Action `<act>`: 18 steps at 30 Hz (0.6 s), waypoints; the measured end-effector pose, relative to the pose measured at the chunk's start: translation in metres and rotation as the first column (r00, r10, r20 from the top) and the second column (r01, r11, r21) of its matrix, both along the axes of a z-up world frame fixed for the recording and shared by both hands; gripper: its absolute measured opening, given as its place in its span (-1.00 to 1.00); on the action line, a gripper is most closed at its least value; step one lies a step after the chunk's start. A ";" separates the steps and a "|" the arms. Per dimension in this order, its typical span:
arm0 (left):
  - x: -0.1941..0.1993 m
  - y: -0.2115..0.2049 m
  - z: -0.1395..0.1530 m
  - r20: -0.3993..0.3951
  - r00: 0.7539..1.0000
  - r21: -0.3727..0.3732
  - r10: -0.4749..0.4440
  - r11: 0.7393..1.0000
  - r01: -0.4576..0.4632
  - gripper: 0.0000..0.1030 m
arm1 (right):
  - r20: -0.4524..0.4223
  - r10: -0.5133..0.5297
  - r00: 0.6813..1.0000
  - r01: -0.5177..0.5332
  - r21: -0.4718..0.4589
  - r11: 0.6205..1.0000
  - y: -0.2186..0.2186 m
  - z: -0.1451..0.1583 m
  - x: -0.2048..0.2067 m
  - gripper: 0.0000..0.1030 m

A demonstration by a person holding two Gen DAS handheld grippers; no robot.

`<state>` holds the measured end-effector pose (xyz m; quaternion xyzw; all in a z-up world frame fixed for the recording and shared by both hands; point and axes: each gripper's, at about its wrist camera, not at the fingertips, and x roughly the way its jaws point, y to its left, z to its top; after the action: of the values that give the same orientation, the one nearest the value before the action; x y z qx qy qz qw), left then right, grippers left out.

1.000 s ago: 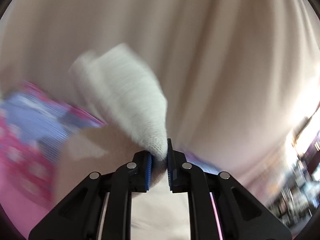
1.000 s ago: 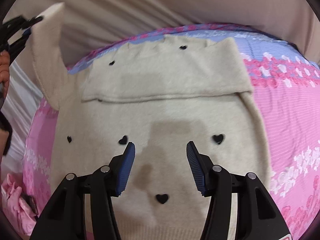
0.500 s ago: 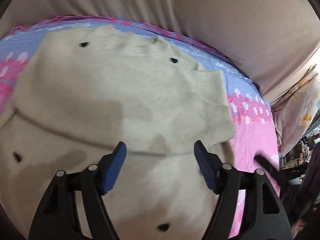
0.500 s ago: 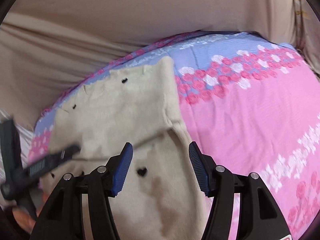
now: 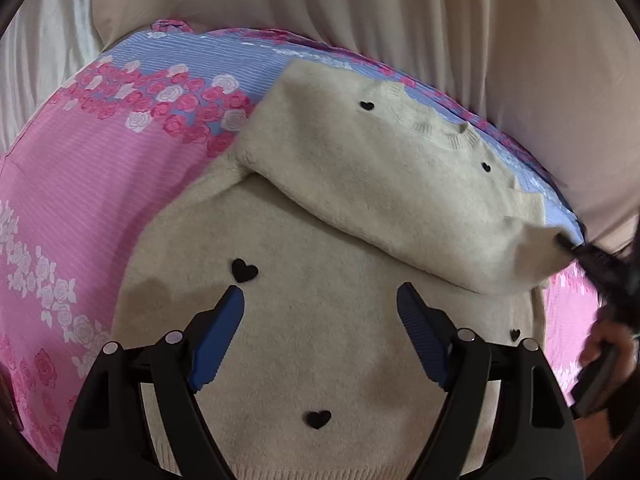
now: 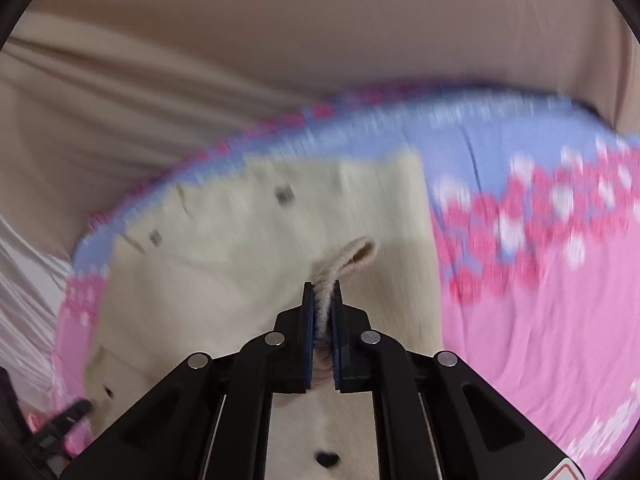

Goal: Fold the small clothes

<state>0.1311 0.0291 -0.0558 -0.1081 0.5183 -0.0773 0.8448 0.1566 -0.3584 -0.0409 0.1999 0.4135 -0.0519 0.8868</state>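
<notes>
Sweater (image 5: 340,352) fills lower centre; our left gripper (image 5: 320,312) gapes above it, our right gripper (image 6: 321,300) pinches what seems its cuff (image 6: 352,256); bedsheet (image 5: 72,208) bare at left.

A bed covered by a pink, rose-printed sheet (image 5: 92,200) carries a cream sweater (image 5: 320,340) dotted with black hearts; the sheet's blue band (image 5: 208,60) runs beyond the sweater's neckline.

Home bedroom: floral bedsheet (image 5: 72,184), beige curtain (image 5: 400,12).
</notes>
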 end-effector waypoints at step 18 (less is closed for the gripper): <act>0.065 -0.007 0.002 0.054 0.998 -0.019 0.017 1.000 -0.016 0.51 | -0.164 -0.081 0.983 0.064 -0.111 0.992 -0.041 -0.050 0.033 -0.71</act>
<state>0.1957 0.0225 -0.0539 -0.1181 0.4937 -0.0780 0.8580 0.1896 -0.3994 -0.0906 0.1626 0.4758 -0.1227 0.8556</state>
